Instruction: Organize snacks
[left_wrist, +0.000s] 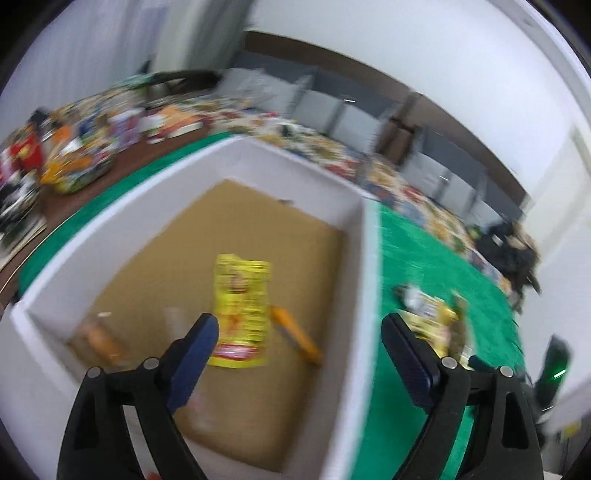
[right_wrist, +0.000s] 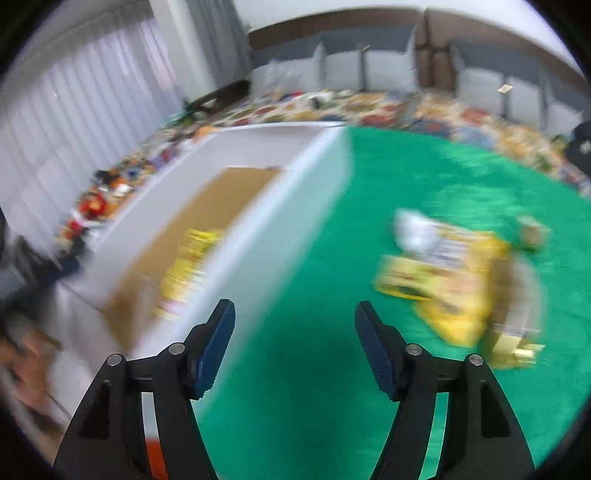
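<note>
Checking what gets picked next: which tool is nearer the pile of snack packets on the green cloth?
Right. The right tool hangs over the green cloth beside the snack pile; the left tool straddles the white box wall.

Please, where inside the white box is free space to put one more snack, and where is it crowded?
In the white box the brown floor is bare toward the far wall and far corner, beyond the yellow packet. The near part is crowded: the packet, an orange stick beside it, and a blurred item near the left wall. Outside, the green cloth between the box and the snack pile is bare.
</note>
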